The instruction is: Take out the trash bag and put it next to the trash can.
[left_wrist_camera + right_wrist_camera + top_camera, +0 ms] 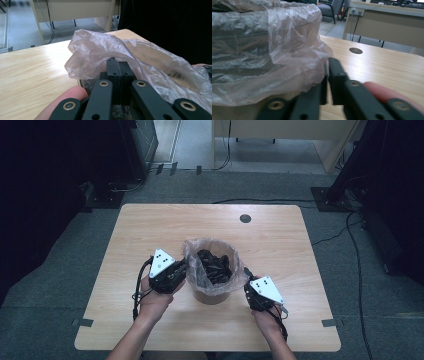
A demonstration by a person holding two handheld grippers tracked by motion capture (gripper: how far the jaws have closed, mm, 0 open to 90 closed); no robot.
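A small brown bin (212, 296) stands mid-table, lined with a thin clear plastic bag (192, 251) that holds dark crumpled stuff (215, 263). My left gripper (183, 270) is at the bin's left rim. In the left gripper view its jaws (119, 66) are pressed together, with the bag's film (100, 47) bunched up around their tips. At the bin's right rim, my right gripper (248, 282) has its jaws (328, 68) closed on a fold of the bag (287, 37), which drapes over the left jaw. A person's hand holds each gripper.
The light wooden table (150, 230) has a round cable hole (245, 218) at the back centre, also in the right gripper view as the hole (355, 50). Cables and dark stands lie on the grey floor around the table; a desk (280, 130) stands beyond.
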